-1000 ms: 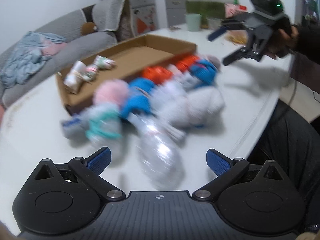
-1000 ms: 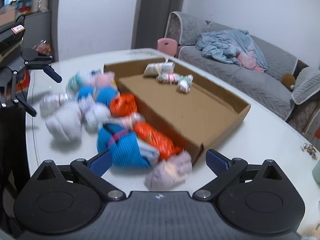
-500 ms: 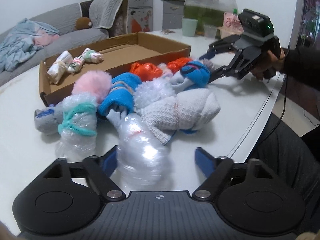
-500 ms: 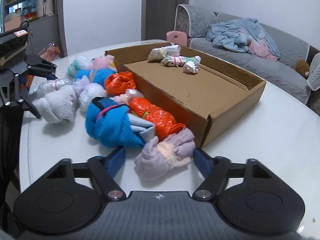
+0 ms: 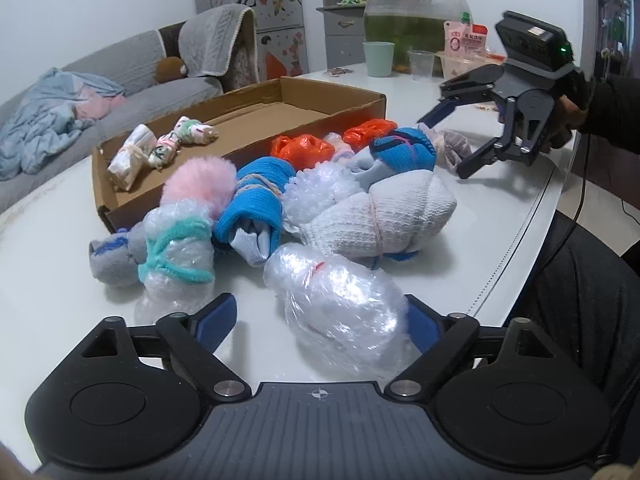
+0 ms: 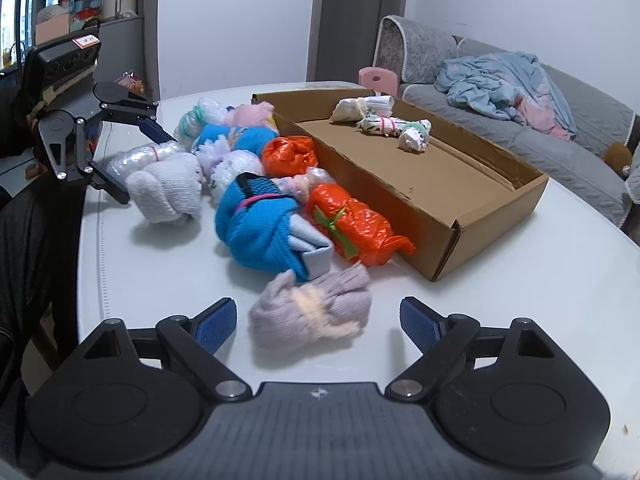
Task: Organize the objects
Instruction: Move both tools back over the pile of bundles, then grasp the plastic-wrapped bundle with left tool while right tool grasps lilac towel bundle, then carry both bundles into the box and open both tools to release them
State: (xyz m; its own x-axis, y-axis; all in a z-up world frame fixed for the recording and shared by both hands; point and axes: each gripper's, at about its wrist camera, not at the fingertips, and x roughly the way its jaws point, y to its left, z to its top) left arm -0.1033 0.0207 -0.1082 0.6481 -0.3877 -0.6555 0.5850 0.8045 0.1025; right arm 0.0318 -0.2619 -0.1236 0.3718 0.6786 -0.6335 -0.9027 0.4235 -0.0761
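A pile of tied bundles lies on the white table (image 5: 492,216) beside a shallow cardboard box (image 5: 328,114). My left gripper (image 5: 320,322) is open, its fingers on either side of a clear bubble-wrap bundle (image 5: 340,304). My right gripper (image 6: 318,322) is open around a lilac sock bundle (image 6: 312,312). The box (image 6: 448,196) holds three small white bundles (image 6: 380,120). Blue knit bundles (image 6: 260,224), orange bag bundles (image 6: 352,224) and a white knit bundle (image 5: 380,216) lie in between.
A green fish tank (image 5: 416,20), a green cup (image 5: 378,58) and a clear cup (image 5: 420,65) stand at the table's far end. A grey sofa with blue clothes (image 6: 500,80) is beyond the table. A person's dark lap (image 5: 580,300) is at the table edge.
Both grippers have moved down and forward to the pile. The left one now straddles the bubble-wrap bundle, the right one the lilac bundle. Both remain open.
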